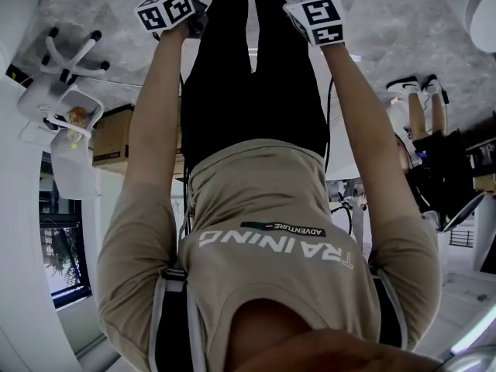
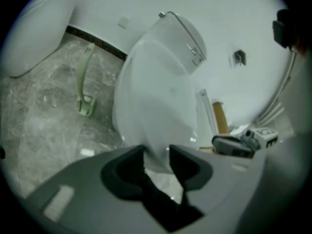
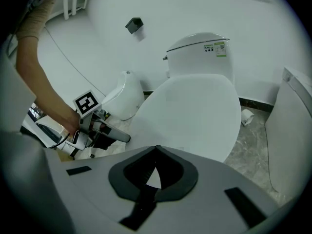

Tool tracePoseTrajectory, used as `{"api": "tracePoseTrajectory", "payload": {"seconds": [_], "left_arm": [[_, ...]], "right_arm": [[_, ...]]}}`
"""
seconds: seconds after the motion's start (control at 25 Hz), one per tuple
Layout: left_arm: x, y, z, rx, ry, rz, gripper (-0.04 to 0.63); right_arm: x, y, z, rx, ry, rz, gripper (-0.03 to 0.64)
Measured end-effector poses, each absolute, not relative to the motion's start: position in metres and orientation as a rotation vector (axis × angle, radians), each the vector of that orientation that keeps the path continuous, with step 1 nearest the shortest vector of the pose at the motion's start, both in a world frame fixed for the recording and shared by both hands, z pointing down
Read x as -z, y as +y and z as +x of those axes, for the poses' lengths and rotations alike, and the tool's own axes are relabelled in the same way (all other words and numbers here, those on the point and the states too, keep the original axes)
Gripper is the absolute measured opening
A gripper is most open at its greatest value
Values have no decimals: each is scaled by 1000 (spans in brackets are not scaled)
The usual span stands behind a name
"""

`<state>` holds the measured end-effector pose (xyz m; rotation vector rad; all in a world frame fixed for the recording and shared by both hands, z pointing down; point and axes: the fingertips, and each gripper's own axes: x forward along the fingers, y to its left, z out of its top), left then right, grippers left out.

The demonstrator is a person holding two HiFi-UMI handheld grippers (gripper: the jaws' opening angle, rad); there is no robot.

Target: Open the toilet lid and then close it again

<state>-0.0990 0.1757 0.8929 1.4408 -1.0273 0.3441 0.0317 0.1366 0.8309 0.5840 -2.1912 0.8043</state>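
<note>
The white toilet stands against the wall with its lid down and the tank behind it. In the left gripper view the lid fills the middle. My left gripper is open at the lid's front edge, and white lid shows in the gap between its jaws. From the right gripper view it sits at the lid's left rim, held by a hand. My right gripper is shut with nothing in it, hovering before the lid's front. In the head view only the marker cubes show; the fingertips are hidden.
A green toilet brush stands on the grey marble floor beside the toilet. Other white fixtures sit at left and right. A paper roll lies by the wall. A brown cardboard piece leans near the toilet's base.
</note>
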Motion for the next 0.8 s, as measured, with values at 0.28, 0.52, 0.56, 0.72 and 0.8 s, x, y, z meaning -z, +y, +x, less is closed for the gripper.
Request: {"api": "tracePoseTrajectory", "payload": {"seconds": [0.28,0.52,0.56,0.72,0.8], "left_arm": [[-899,175,-101,-334,-1001,1418,163],[-905,172,-110,-285,-967,1427,151],[-903,171,-111,-273,-964,1426,149],[-890,167,-114,-221,-946,1411,141],[-884,164,-115,-209,-947,1420,114]], "right_arm": [[-837,139,45,-795,-2185,562,9],[-848,141,53,-793,-2167,556,9],[-847,142,55,-797,-2164,559,9],[-839,144,63,-803,-2159,557,9],[-839,145,68,-807,-2156,559,9]]}}
